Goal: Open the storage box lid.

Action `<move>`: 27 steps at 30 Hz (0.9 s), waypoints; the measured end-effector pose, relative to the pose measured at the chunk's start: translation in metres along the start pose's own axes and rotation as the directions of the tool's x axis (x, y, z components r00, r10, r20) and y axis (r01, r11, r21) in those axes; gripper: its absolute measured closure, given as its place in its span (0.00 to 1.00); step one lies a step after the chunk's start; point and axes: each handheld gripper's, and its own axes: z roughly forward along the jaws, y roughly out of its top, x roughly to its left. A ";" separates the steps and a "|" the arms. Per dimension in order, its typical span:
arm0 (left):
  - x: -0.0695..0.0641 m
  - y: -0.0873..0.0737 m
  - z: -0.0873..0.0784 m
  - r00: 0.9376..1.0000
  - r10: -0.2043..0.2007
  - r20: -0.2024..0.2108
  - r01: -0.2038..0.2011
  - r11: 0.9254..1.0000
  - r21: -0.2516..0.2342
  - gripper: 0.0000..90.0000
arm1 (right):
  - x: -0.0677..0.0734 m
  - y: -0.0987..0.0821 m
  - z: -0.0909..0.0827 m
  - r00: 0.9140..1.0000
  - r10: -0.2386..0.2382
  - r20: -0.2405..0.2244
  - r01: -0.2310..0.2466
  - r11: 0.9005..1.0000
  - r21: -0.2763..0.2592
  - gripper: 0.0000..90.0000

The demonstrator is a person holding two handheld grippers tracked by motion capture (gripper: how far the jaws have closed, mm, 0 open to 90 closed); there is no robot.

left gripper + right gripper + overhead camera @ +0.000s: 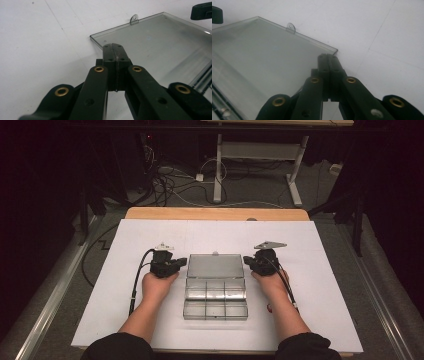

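The left gripper [114, 47], jaws pressed together, flanks one side of the open clear box's lid [215, 266]; the right gripper [329, 58], likewise closed, flanks the other.

Black claws [115, 50] with brass rivets, trailing black cables, dark sleeves [117, 346].

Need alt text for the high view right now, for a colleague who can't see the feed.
A clear compartment box sits open on a white table, its lid laid flat on the far side. A person's hands hold the left tool and the right tool, jaws shut, at the lid's left and right edges. Whether they touch it cannot be told.
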 end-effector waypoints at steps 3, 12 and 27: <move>-0.004 0.000 -0.008 0.999 0.032 -0.001 -0.032 0.999 -0.016 0.98 | 0.001 0.002 -0.008 1.000 -0.009 -0.001 0.009 1.000 -0.016 1.00; -0.014 -0.011 -0.025 0.997 0.074 0.026 -0.072 0.996 -0.052 0.98 | 0.011 -0.005 -0.033 0.997 -0.074 -0.015 0.073 0.995 -0.063 1.00; -0.023 -0.066 -0.057 0.989 0.147 0.033 -0.145 0.988 -0.044 0.98 | 0.023 -0.052 -0.084 0.993 -0.108 -0.038 0.102 0.987 -0.122 1.00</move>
